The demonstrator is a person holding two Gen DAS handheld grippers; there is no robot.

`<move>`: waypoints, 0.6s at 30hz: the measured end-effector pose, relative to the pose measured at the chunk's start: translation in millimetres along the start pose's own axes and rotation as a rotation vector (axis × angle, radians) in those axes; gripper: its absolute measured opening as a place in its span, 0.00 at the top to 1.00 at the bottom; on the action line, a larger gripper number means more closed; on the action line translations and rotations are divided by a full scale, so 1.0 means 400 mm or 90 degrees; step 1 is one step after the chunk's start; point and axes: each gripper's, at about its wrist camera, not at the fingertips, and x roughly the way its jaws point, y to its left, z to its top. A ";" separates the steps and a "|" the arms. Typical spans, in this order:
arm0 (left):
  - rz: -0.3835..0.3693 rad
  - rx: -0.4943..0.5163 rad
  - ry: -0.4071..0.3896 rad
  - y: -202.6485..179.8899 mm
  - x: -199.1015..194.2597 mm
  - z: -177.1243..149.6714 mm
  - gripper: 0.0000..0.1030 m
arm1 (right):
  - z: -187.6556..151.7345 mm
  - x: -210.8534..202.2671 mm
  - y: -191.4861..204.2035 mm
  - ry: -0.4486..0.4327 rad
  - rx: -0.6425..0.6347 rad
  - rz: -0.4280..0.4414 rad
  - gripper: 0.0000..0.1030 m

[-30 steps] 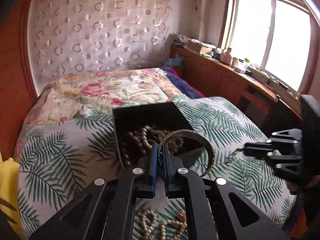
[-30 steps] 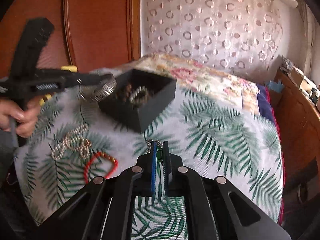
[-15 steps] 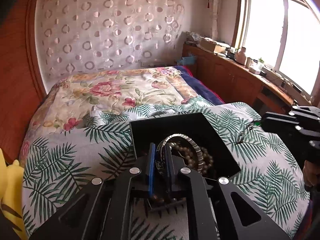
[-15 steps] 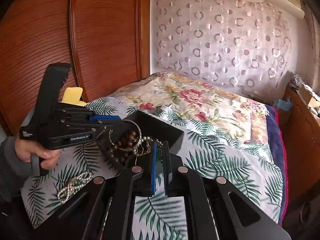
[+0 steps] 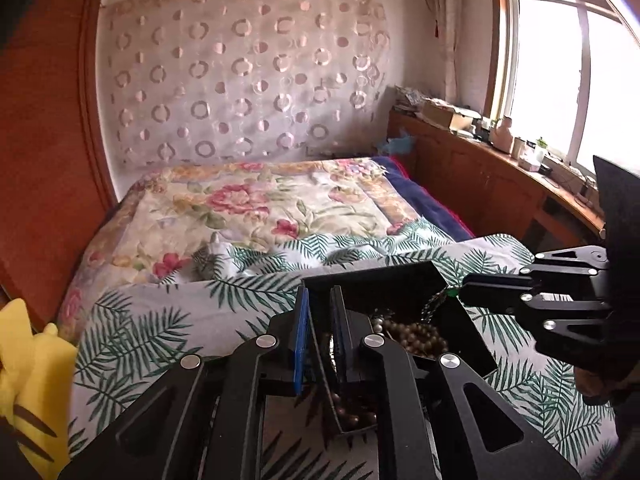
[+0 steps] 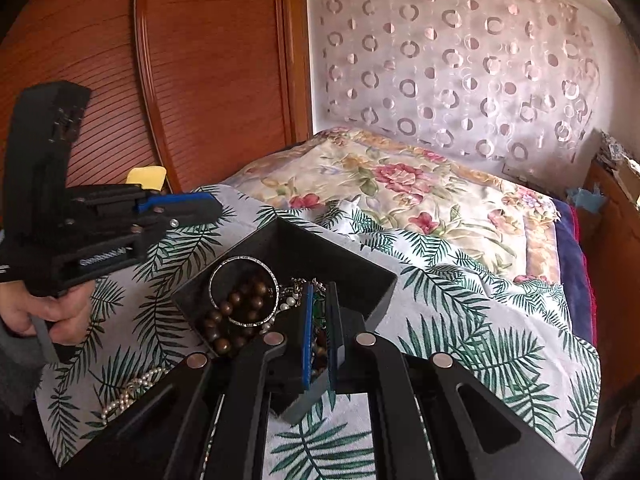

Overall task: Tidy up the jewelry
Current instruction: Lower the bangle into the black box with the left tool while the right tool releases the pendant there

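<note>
The black box sits on my palm-leaf sheet near the bed's front edge. Inside it lie the silver bangle, flat on brown wooden beads, with a tangle of chains beside them. My right gripper hangs over the box, clamped on a thin chain with a green stone. My left gripper holds nothing, its jaws slightly parted, just opened, over the box's left wall. A pearl strand lies on the sheet by the front left edge. A yellow plush toy crowds the left side.
</note>
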 end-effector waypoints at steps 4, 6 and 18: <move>0.015 0.005 -0.009 0.004 -0.019 0.002 0.90 | 0.002 0.022 0.014 0.007 -0.002 0.000 0.93; 0.023 0.008 -0.014 0.004 -0.030 -0.003 0.90 | -0.001 0.031 0.019 0.011 -0.003 0.000 0.93; 0.043 0.017 -0.037 0.000 -0.097 -0.038 0.49 | -0.017 0.026 0.042 0.008 -0.002 -0.017 0.85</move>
